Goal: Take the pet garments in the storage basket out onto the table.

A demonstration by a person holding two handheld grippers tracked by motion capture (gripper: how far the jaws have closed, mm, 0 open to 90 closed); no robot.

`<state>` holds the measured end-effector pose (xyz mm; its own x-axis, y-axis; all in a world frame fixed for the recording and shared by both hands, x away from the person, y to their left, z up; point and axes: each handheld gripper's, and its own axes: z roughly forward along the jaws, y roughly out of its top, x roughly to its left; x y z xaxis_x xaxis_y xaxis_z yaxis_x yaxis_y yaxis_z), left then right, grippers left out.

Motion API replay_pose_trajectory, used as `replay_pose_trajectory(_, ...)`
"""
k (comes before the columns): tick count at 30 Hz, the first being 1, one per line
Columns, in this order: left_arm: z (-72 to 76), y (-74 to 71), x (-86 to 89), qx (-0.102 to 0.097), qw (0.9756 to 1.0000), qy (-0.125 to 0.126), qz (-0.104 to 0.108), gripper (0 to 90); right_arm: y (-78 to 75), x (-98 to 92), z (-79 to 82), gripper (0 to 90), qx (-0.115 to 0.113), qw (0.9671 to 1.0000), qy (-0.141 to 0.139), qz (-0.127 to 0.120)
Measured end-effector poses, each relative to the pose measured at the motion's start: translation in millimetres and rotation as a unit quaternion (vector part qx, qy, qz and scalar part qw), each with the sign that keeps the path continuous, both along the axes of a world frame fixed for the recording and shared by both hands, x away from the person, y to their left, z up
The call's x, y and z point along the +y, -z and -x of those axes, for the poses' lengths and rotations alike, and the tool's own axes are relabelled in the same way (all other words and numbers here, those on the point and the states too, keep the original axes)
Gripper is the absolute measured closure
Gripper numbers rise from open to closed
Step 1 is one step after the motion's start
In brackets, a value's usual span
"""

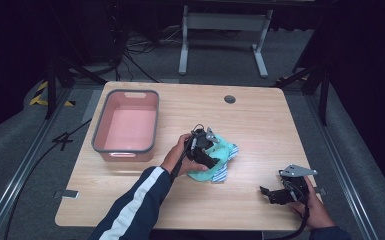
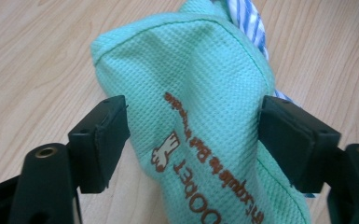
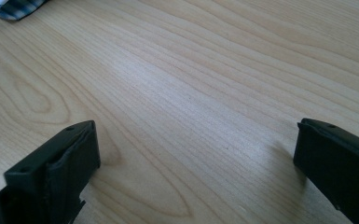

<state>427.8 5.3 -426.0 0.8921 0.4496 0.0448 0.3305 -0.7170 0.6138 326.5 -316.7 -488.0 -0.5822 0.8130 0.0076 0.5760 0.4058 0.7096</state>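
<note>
A mint-green waffle-weave cloth (image 1: 226, 149) with brown print lies bunched at the table's middle, on top of a blue-and-white striped cloth (image 1: 221, 175). My left gripper (image 1: 213, 156) is on it from the left. In the left gripper view the green cloth (image 2: 200, 79) fills the gap of the left gripper (image 2: 193, 116), both jaws pressing its sides, and the striped cloth (image 2: 249, 21) peeks out behind. My right gripper (image 1: 266, 192) rests low at the table's front right, open. In the right gripper view the right gripper (image 3: 196, 135) has bare wood between its jaws.
A pink bin (image 1: 122, 154) with a grey rim stands at the table's left. A round cable hole (image 1: 229, 99) sits near the far edge. A corner of the striped cloth (image 3: 14, 8) shows at the top left of the right gripper view.
</note>
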Motion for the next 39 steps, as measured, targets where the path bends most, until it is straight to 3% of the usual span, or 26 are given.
replay_pose_trajectory(4, 1.6, -5.5, 1.5, -0.006, 1.0, 0.001, 0.003, 22.2, -0.1, 0.0, 0.0, 0.5, 0.0, 1.0, 0.0, 0.0)
replay_pose_trajectory(22, 20.0, -29.0, 11.8, -0.046, 0.9982, 0.03, -0.024, 20.4, 0.0, 0.0, 0.0, 0.5, 0.0, 1.0, 0.0, 0.0)
replay_pose_trajectory(39, 42.8, -36.7, 34.7, -0.054, 0.9942, 0.071, -0.06, 21.5, 0.0, 0.0, 0.0, 0.5, 0.0, 1.0, 0.0, 0.0)
